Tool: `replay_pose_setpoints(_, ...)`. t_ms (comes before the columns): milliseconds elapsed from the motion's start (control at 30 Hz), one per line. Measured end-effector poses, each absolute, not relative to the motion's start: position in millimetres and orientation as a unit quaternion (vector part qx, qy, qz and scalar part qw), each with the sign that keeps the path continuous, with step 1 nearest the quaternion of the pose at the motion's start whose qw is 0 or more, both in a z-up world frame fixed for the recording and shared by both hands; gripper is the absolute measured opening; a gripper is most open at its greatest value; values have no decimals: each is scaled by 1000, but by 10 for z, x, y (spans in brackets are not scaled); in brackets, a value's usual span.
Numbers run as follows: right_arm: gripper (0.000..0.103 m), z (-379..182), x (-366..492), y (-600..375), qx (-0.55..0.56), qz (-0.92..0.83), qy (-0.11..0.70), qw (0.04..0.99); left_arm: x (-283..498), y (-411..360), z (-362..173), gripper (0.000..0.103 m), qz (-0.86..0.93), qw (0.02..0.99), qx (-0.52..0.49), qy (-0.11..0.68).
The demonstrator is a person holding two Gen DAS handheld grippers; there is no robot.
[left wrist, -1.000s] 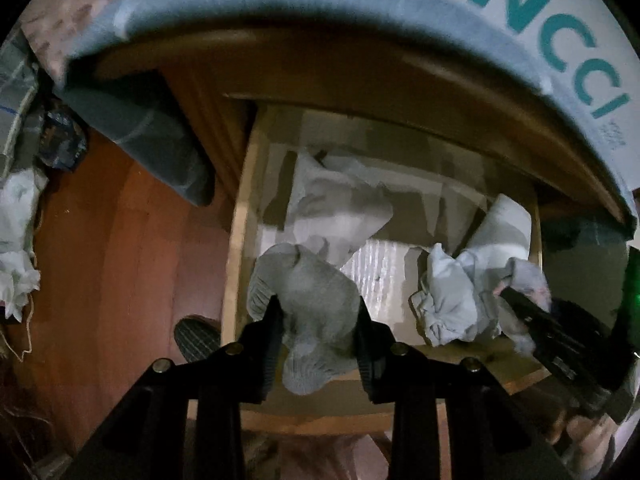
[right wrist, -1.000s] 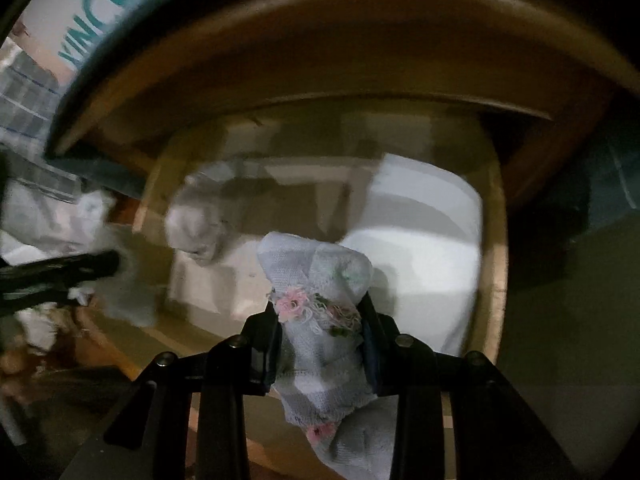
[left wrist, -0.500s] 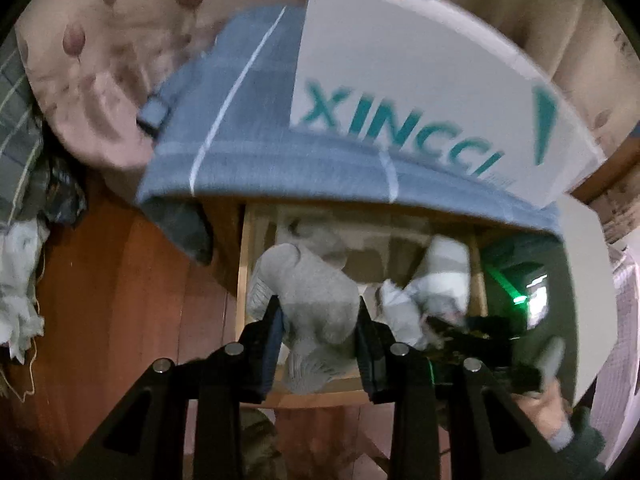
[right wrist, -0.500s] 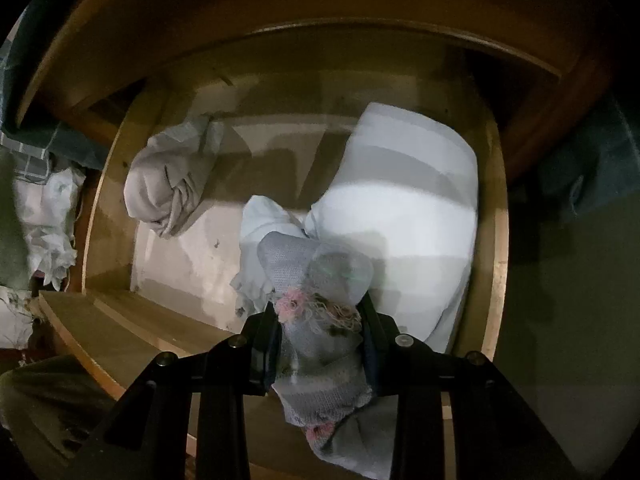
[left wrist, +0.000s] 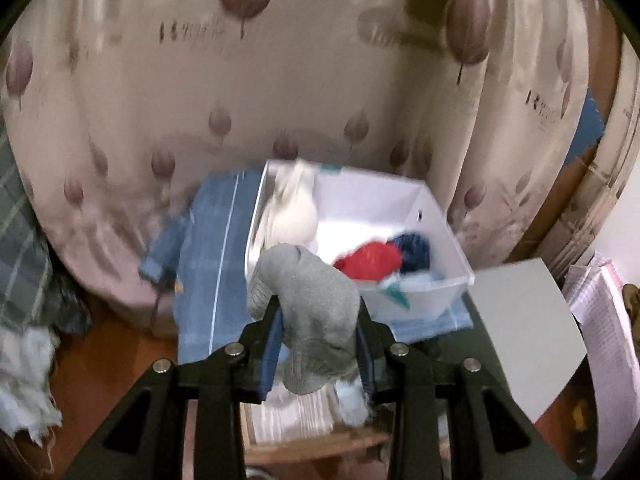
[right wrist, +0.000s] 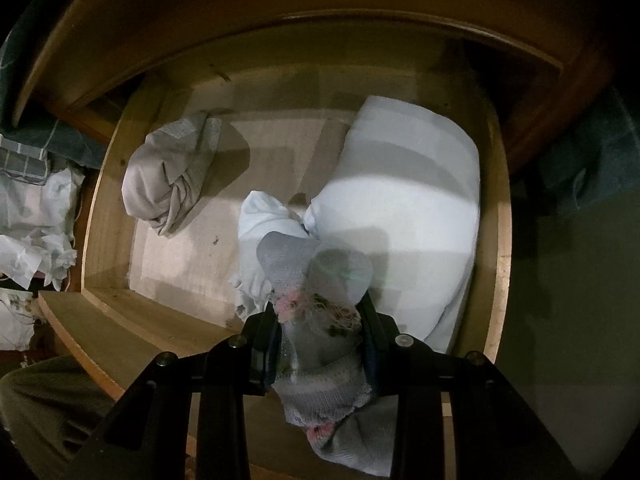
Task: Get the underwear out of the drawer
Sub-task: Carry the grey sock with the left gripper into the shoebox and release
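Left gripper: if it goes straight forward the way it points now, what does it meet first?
Most likely the white box with red and blue clothes inside. The left gripper, shut on a grey garment, points at its near wall, though depth is unclear.

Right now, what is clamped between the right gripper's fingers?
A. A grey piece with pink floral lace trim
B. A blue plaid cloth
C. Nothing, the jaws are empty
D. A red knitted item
A. In the right wrist view, the right gripper is shut on a grey garment with pink floral lace trim, held above the wooden drawer.
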State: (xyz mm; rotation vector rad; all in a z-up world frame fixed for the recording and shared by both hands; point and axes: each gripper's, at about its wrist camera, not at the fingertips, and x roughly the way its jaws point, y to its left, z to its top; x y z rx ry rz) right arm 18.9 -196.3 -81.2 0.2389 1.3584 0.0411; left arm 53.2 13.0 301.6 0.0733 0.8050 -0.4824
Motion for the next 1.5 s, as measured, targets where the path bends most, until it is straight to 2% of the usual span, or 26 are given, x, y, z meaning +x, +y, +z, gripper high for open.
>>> replay_pose_setpoints(100,32,-829,187,-1957,112,19,630,768,723,-79,3221,33,-238,897,51,368)
replay_pose_setpoints(233,32,-833,188,-1966,113,21,631,767,1068,-310,3233,33,-243,897,64,364)
replay_pose_setpoints(600,32,-862,210,-2005,124,25,635,762,1738,-546,2512,33,-224,883,66,407)
replay_pose_setpoints(867,33,-862,218,-1988,118,27,636,762,1828,-532,2026,33,-189,871,72,448)
replay_pose_setpoints(1500,34,-860,224,-1983,114,26,638,761,1803,-423,1893,33,-115,858,-6,500)
